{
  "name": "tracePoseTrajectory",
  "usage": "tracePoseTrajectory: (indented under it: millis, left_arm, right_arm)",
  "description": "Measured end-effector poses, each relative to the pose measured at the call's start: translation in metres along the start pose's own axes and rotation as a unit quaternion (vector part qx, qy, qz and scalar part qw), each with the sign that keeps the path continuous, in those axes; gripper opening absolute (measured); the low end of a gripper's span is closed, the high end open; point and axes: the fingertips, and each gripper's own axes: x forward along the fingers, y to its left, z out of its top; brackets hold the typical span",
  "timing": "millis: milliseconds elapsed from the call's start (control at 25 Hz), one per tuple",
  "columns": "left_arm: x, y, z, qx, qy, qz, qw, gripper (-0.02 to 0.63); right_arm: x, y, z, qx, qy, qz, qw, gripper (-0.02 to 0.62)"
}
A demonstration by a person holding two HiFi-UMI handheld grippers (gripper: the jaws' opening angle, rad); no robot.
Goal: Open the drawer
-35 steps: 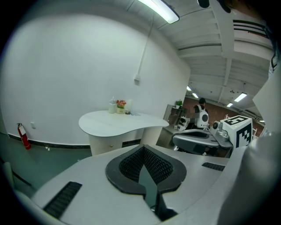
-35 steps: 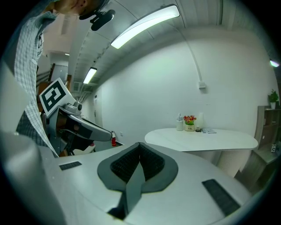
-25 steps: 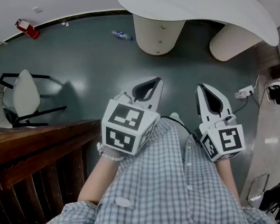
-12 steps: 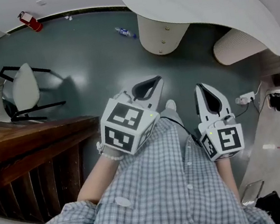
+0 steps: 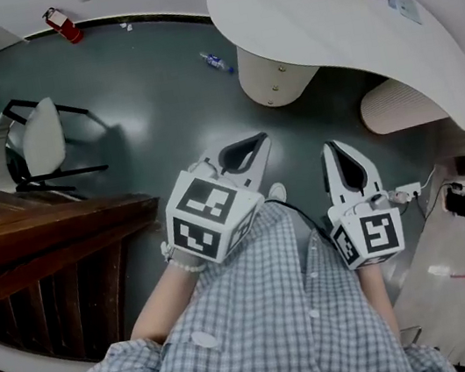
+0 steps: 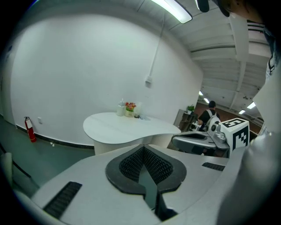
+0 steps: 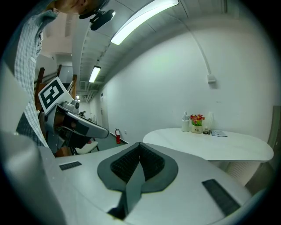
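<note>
No drawer shows in any view. In the head view I hold both grippers in front of a checked shirt, above a dark grey floor. My left gripper (image 5: 246,145) points toward the white curved table (image 5: 337,20), jaws shut, nothing between them. My right gripper (image 5: 340,153) sits beside it on the right, also shut and empty. In the left gripper view the left gripper (image 6: 142,148) has its ribbed pads meeting at the tips, and the right gripper (image 6: 197,141) shows at the right. The right gripper view shows the right gripper (image 7: 139,146) with its pads closed together.
The white table (image 6: 127,129) stands on a round pedestal (image 5: 275,71) and carries a flower pot (image 7: 197,123) and bottles. A white chair (image 5: 31,154) is at the left, dark wooden rails (image 5: 36,233) nearer. A fire extinguisher (image 5: 63,25), a plastic bottle (image 5: 217,61) and a power strip (image 5: 407,192) lie on the floor.
The table, chair and floor have slid down and nearer in the head view as I move toward the table. Both grippers keep their pose and stay shut.
</note>
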Motion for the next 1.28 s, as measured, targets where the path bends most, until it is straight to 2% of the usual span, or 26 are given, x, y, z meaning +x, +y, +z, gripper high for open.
tracePoseTrajectory:
  millis: [280,720,920,1280]
  left_arm:
    - [0.026,0.006,0.016,-0.016,-0.010,0.033,0.9993,0.000]
    - [0.063,0.014,0.040,-0.044,-0.040,0.088,0.9943,0.000]
    - [0.067,0.021,0.037,-0.063,-0.034,0.112,0.9911,0.000]
    - [0.077,0.040,0.040,-0.062,-0.023,0.111,0.9917,0.000]
  right_arm:
    - [0.022,-0.033,0.005,0.004,0.002,0.032,0.999,0.009]
    - [0.052,-0.073,0.003,-0.024,0.013,0.097,0.995,0.009]
    - [0.064,-0.078,-0.002,-0.023,0.024,0.123,0.992,0.009]
    - [0.088,-0.079,-0.017,-0.011,0.054,0.136,0.989,0.009]
